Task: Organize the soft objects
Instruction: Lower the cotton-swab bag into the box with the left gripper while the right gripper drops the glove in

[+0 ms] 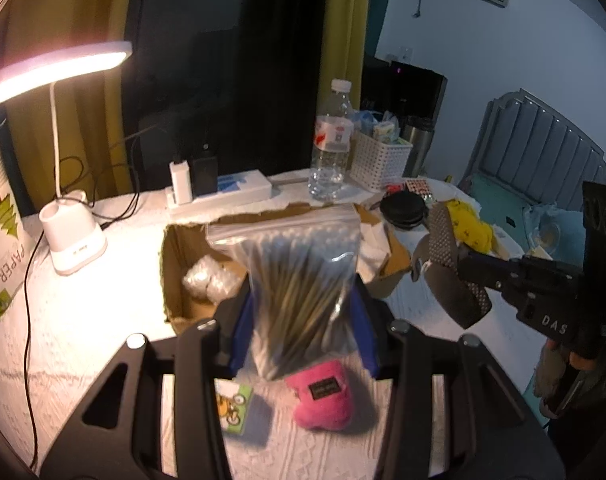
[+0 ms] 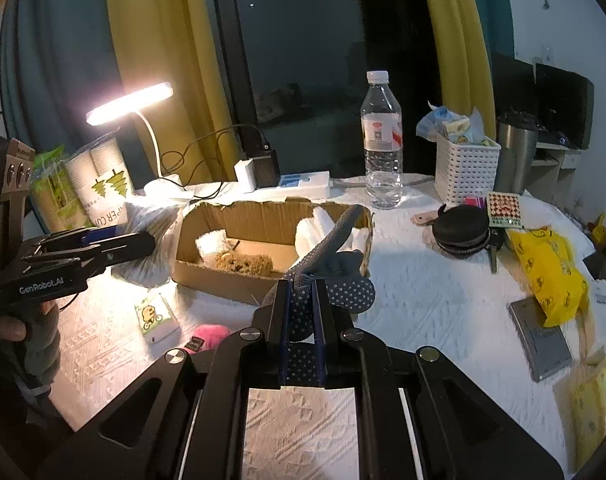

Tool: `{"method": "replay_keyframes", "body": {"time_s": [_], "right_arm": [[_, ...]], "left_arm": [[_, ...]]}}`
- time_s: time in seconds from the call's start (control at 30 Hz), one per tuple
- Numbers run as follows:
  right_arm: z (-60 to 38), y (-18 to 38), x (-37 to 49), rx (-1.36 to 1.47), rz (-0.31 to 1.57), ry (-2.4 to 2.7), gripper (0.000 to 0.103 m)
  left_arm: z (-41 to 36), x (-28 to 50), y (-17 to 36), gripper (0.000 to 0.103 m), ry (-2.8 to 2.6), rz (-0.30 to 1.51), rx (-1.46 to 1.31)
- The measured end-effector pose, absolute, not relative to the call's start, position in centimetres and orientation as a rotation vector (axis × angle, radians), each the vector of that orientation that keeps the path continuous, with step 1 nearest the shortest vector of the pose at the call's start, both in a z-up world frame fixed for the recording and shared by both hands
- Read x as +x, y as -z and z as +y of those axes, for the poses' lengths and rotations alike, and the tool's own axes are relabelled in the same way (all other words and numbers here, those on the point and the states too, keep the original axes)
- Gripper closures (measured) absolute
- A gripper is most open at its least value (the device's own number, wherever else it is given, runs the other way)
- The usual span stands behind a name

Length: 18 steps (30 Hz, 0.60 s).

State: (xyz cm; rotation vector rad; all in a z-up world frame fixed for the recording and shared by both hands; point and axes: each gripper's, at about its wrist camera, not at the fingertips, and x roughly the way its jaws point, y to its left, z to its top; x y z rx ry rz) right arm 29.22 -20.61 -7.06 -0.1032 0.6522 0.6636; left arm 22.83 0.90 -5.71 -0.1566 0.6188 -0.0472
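The left claw (image 1: 303,312) pinches a zip bag (image 1: 299,276) of cotton swabs, held upright just short of the box (image 2: 239,268), likely so it can go in. On the worktop (image 2: 423,288) beneath lie a pink plush (image 1: 323,400) and a small pack (image 1: 235,408). The right claw (image 2: 301,312) is pressed onto a dotted glove (image 2: 335,264) draped toward the box.

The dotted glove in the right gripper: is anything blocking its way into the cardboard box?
Nothing visible blocks it. The dotted glove, pinched in the right gripper, hangs at the open-topped cardboard box's near corner. White cloth already fills that end.
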Motion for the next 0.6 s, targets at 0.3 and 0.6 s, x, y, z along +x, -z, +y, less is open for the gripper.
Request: {"method": "replay_keyframes", "body": {"time_s": [0.3,0.6], "right_arm": [[-19.8,5.4,30.6,-0.109,0.616,-0.65,0.091],[-17.9,5.1,32.1,-0.135,0.61,-0.655,0.091]], "left_arm": [[2.1,24.5,4.6,0.058,0.053,0.565,-0.153],[3.6,26.3,4.0,0.058,0.056,0.537,-0.154]]}}
